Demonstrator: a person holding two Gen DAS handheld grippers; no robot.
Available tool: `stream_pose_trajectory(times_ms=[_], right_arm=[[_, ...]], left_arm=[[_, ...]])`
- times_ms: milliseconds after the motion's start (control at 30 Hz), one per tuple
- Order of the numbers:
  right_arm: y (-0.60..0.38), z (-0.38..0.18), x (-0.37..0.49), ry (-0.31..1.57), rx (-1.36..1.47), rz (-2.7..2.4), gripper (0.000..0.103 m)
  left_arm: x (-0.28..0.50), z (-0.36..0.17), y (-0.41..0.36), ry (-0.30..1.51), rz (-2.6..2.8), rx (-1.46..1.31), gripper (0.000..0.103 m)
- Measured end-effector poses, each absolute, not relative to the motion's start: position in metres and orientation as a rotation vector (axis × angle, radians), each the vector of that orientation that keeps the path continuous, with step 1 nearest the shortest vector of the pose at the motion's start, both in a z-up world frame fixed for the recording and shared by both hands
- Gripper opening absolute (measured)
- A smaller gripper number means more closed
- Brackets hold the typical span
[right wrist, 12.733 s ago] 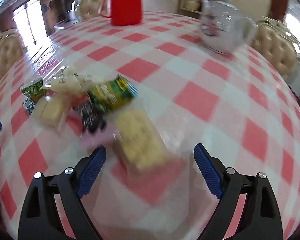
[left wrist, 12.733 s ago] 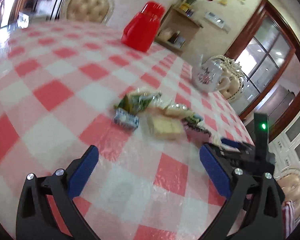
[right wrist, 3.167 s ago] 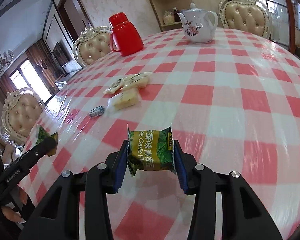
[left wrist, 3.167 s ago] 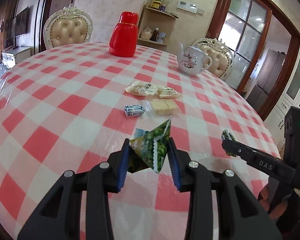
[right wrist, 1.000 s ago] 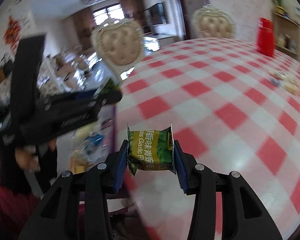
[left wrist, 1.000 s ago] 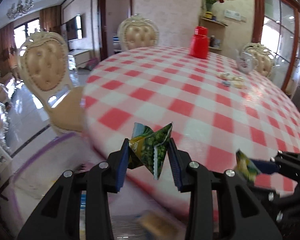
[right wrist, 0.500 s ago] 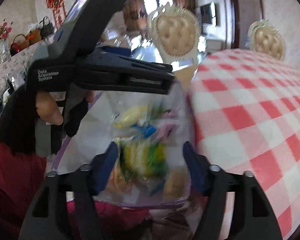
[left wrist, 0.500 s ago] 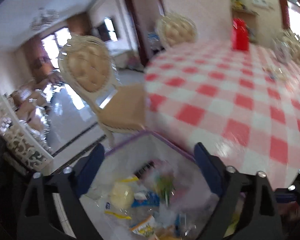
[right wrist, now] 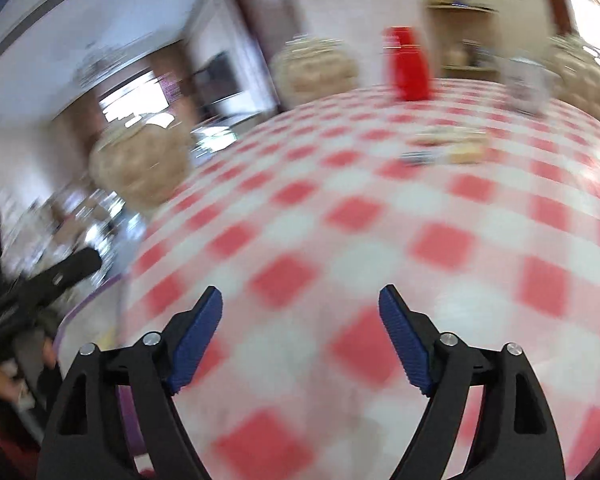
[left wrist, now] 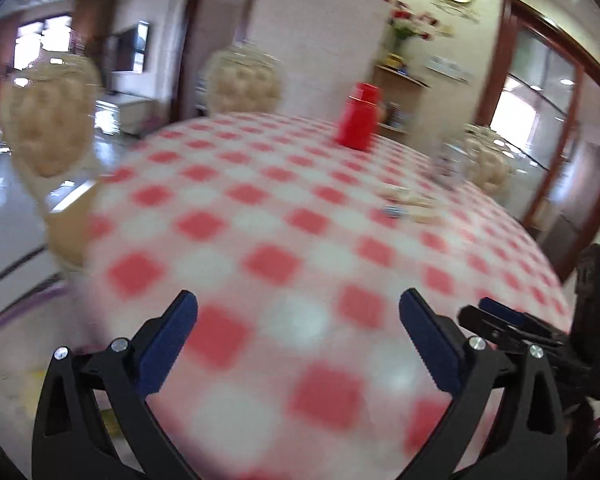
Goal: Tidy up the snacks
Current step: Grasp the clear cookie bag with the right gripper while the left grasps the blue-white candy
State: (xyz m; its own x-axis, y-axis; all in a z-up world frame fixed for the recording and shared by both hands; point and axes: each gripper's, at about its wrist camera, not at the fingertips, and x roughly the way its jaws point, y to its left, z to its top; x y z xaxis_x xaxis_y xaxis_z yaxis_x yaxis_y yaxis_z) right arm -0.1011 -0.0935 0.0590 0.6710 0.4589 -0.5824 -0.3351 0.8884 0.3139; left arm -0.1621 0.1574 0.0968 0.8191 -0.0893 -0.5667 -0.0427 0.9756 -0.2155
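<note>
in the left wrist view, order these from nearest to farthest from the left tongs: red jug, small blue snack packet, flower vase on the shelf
1. Small blue snack packet: on the checked tablecloth, ahead and right of the left tongs, whose jaws are opening with nothing between them.
2. Red jug: near the table's far edge, right of centre.
3. Flower vase: on the wall shelf beyond the table.

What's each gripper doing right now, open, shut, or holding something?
Left gripper: jaws opening, nothing between them.
Right gripper: jaws opening, nothing between them.

no legible txt, labels or nos. anywhere, both views too blurred, snack wrappers unreadable
</note>
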Motion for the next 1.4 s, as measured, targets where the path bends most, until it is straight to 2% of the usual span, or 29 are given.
stream_pose_trajectory(times_ms=[267, 500, 667, 900, 1067, 1300, 1367, 1400], right_arm=[[-0.182, 0.036, -0.037, 0.771, 0.167, 0.223, 0.08], [-0.199, 0.022, 0.025, 0.829, 0.139, 0.169, 0.08], [-0.19, 0.018, 0.07, 0.843, 0.081, 0.159, 0.08], [-0.163, 0.011, 0.151, 0.877, -0.055, 0.284, 0.083], [-0.135, 0.011, 0.196, 0.868, -0.151, 0.442, 0.085], [-0.105, 0.003, 0.231, 0.892, -0.309, 0.548, 0.087], [-0.107, 0.002, 0.23, 0.908, -0.297, 0.589, 0.086], [-0.108, 0.002, 0.224, 0.903, -0.298, 0.608, 0.079]], left_arm=[[-0.008, 0.07, 0.064, 0.681, -0.029, -0.281, 0.101], [0.076, 0.053, 0.051, 0.662, 0.083, -0.478, 0.101], [0.085, 0.039, 0.064, 0.552, 0.111, -0.565, 0.101], [0.08, 0.046, 0.103, 0.505, 0.183, -0.63, 0.101], [0.091, 0.036, 0.106, 0.584, 0.168, -0.672, 0.101], [0.089, 0.036, 0.108, 0.579, 0.174, -0.678, 0.101], [0.091, 0.033, 0.108, 0.599, 0.173, -0.682, 0.101], [0.092, 0.032, 0.109, 0.607, 0.173, -0.684, 0.101]])
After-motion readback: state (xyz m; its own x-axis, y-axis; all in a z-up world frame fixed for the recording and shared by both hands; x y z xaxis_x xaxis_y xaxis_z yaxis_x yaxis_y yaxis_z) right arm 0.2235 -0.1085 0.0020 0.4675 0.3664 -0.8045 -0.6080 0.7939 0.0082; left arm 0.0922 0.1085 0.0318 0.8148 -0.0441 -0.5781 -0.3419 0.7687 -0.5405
